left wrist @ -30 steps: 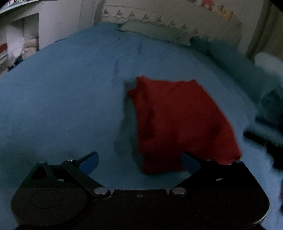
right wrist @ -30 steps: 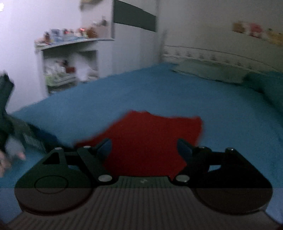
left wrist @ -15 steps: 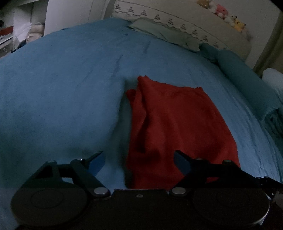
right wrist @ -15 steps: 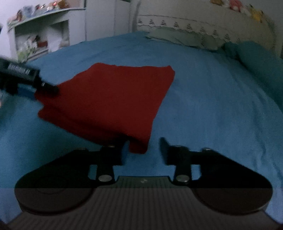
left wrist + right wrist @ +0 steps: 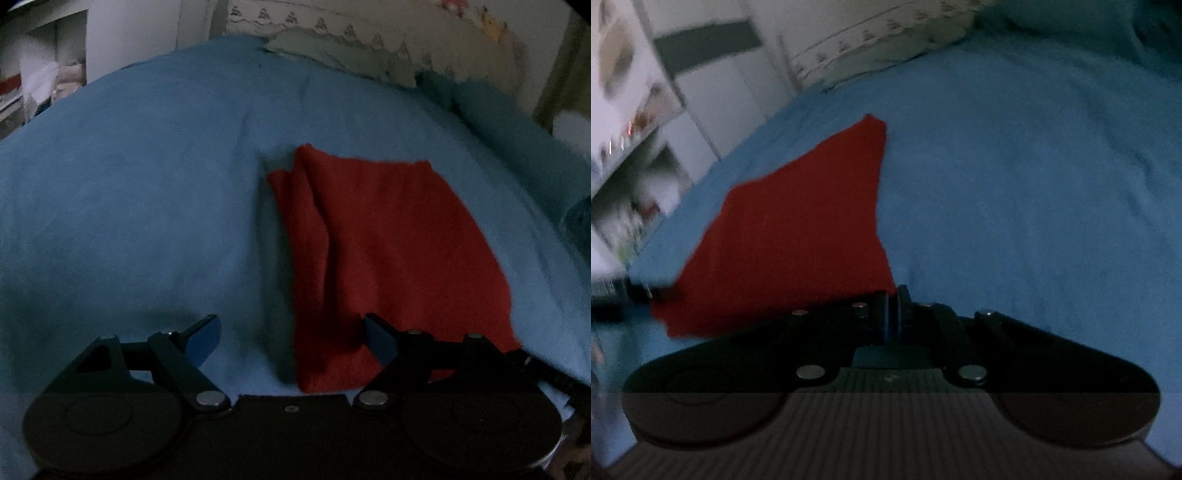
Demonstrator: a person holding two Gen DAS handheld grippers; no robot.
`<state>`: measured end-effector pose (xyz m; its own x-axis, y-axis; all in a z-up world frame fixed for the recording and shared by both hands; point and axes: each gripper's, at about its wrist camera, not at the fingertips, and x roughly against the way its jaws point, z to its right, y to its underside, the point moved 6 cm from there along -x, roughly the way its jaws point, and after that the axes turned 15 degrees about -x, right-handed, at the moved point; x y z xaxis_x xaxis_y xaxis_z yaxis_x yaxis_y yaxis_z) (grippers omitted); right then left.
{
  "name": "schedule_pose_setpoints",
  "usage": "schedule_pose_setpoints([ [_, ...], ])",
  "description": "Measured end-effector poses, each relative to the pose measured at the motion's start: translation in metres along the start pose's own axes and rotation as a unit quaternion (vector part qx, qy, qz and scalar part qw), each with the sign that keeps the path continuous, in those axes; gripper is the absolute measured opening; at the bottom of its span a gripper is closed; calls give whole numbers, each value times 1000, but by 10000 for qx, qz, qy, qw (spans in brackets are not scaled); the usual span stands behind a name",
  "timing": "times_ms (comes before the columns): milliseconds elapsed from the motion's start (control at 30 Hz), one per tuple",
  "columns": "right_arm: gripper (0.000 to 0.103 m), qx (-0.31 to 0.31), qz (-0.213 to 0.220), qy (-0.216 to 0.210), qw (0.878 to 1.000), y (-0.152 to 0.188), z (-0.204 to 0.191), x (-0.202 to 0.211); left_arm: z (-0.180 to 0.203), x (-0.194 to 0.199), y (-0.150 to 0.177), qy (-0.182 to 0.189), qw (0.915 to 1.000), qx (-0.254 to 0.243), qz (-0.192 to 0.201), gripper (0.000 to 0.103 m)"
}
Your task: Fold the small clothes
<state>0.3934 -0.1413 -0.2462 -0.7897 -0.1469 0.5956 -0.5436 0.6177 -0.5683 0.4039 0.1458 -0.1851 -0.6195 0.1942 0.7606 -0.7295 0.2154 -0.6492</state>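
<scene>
A small red garment (image 5: 388, 251) lies folded on the blue bedspread (image 5: 129, 221), with a ridge of folds along its left side. My left gripper (image 5: 291, 338) is open and empty, its jaws wide apart over the garment's near left edge. In the right wrist view the red garment (image 5: 798, 236) spreads to the left and its near right corner runs in between the closed jaws of my right gripper (image 5: 893, 295), which is shut on that corner.
Pillows (image 5: 332, 51) and a lace-trimmed headboard (image 5: 406, 33) sit at the far end of the bed. A teal blanket (image 5: 517, 140) lies along the right. White shelves (image 5: 635, 166) stand left of the bed.
My right gripper has closed on the garment's near right corner and the view has tilted. My left gripper stays open near the garment's left edge, moved slightly back.
</scene>
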Motion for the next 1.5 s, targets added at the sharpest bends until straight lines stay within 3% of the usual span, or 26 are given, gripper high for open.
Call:
schedule_pose_setpoints([
  [100, 21, 413, -5, 59, 9991, 2, -8, 4, 0, -14, 9, -246, 9989, -286, -267, 87],
  [300, 26, 701, -267, -34, 9972, -6, -15, 26, 3, -17, 10, -357, 9981, -416, -276, 87],
  [367, 35, 826, -255, -37, 9962, -11, -19, 41, 1, -15, 11, -332, 9984, -360, -285, 86],
  [433, 62, 989, -218, -50, 9948, -22, -25, 57, 2, -7, 8, -269, 9987, -246, -355, 80],
  [467, 68, 1088, -166, -54, 9939, -29, -30, 66, 3, 4, 1, -250, 9989, -193, -356, 80],
  [567, 99, 1346, -4, -186, 9907, -57, -48, 88, 10, 40, -31, -135, 9996, -256, -43, 90],
  [600, 103, 1372, 3, -218, 9903, -68, -53, 94, 11, 52, -44, -106, 9995, -302, 64, 101],
  [700, 103, 1291, -103, -303, 9911, -101, -69, 99, 9, 77, -86, 4, 9987, -405, 317, 103],
  [767, 103, 1132, -318, -280, 9927, -123, -79, 93, 1, 76, -110, 242, 9990, -299, 225, 103],
  [867, 103, 881, -701, -238, 9934, -150, -89, 67, -16, 53, -134, 779, 9969, 44, 31, 103],
  [933, 103, 746, -934, -181, 9927, -161, -94, 39, -29, 27, -140, 891, 9956, 229, -201, 103],
  [1067, 103, 470, -1441, -33, 9884, -158, -93, -19, -37, -26, -129, 995, 9915, 351, -755, 95],
  [1233, 103, 422, -1905, 162, 9806, -134, -86, -67, -38, -81, -102, 1326, 9813, 636, -1243, 77],
  [1333, 102, 432, -2013, 205, 9784, -124, -80, -80, -34, -98, -88, 1535, 9763, 777, -1313, 70],
  [1433, 90, 313, -2201, 56, 9750, -118, -74, -86, -30, -104, -92, 1748, 9743, 799, -1173, 61],
  [1500, 90, 198, -2388, -28, 9709, -113, -71, -88, -27, -107, -95, 1789, 9742, 762, -1144, 61],
])
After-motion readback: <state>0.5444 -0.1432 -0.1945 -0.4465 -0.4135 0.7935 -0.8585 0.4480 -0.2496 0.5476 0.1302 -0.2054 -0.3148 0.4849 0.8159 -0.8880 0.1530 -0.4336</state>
